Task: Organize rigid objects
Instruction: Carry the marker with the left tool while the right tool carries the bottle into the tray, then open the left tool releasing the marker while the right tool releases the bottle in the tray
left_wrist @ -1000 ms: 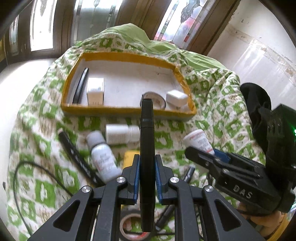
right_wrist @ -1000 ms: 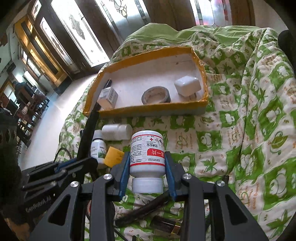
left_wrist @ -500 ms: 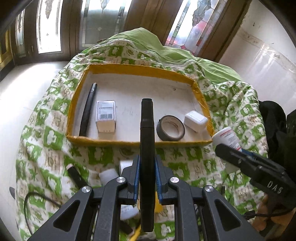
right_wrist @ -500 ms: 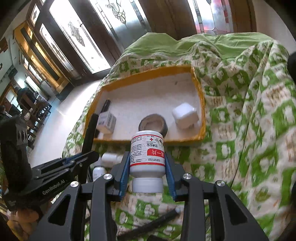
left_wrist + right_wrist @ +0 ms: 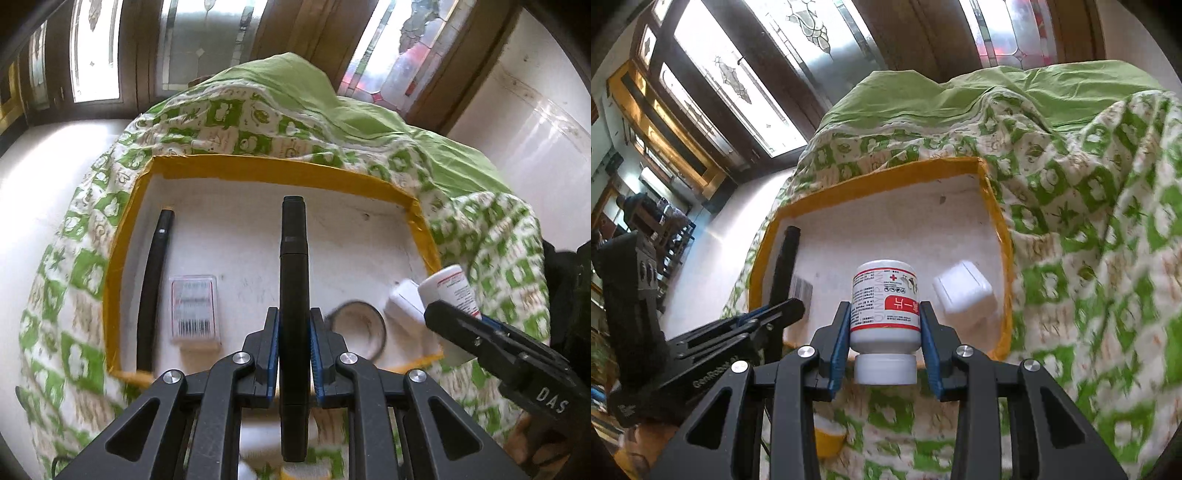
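My left gripper (image 5: 293, 332) is shut on a long black marker (image 5: 293, 258) held above the yellow-rimmed white tray (image 5: 258, 168). My right gripper (image 5: 884, 325) is shut on a white pill bottle with a red label (image 5: 884, 299), cap toward me, over the tray's (image 5: 886, 177) near edge. The bottle also shows in the left wrist view (image 5: 452, 286). In the tray lie a black pen (image 5: 153, 280), a small white box (image 5: 194, 308), a tape roll (image 5: 358, 328) and a white case (image 5: 962, 291).
The tray rests on a green-and-white patterned blanket (image 5: 240, 122) over a mound. A yellow-lidded object (image 5: 827, 435) lies on the blanket below the right gripper. Windows and a pale floor lie beyond.
Both grippers have moved forward and up over the tray with their objects still held. The loose items on the blanket have dropped out of view below.
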The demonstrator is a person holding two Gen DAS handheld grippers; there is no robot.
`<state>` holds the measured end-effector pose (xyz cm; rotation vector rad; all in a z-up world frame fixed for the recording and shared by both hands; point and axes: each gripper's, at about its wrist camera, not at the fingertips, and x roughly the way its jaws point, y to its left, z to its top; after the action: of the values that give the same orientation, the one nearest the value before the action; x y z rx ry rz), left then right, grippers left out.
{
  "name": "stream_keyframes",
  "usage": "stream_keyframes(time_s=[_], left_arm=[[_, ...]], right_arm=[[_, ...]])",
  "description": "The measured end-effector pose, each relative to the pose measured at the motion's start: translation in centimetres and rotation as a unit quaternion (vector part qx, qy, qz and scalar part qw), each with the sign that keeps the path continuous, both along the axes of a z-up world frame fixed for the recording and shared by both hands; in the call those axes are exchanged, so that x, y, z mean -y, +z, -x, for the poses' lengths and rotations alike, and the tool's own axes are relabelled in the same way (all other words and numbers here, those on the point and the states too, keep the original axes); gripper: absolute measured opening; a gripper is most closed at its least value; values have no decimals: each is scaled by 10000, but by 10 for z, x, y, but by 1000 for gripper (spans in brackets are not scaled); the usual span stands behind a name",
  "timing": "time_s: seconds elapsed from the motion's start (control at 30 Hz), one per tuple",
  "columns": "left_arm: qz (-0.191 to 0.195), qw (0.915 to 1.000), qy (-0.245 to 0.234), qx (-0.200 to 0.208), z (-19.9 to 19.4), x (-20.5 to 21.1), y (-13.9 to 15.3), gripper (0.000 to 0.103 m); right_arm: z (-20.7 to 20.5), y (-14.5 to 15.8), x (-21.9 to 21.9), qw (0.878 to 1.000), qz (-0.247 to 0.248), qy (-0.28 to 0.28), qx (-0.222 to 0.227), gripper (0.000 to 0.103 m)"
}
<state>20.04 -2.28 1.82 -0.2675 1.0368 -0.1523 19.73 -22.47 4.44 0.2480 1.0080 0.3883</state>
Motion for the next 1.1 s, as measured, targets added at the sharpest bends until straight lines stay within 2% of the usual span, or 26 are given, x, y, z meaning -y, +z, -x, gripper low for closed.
stream_keyframes(time_s=[0.2, 0.4, 0.8, 0.93, 1.1], left_arm=[[-15, 9999, 115, -127, -25, -3, -22, 14], [-211, 9994, 210, -154, -38, -18, -38, 14], [-158, 9995, 261, -14, -36, -35, -39, 14], [-66, 9997, 246, -37, -35, -36, -38, 22], [-103, 9997, 236, -7, -29, -34, -30, 35]], right_arm=[[-41, -12, -11, 9999, -107, -19, -134, 34], [-61, -30, -27, 9996, -38, 59, -275, 34], [-63, -53, -67, 9981, 124, 521, -289, 34], [-64, -63, -70, 9977, 304, 544, -279, 34], [-64, -63, -65, 9984, 218, 460, -226, 37]])
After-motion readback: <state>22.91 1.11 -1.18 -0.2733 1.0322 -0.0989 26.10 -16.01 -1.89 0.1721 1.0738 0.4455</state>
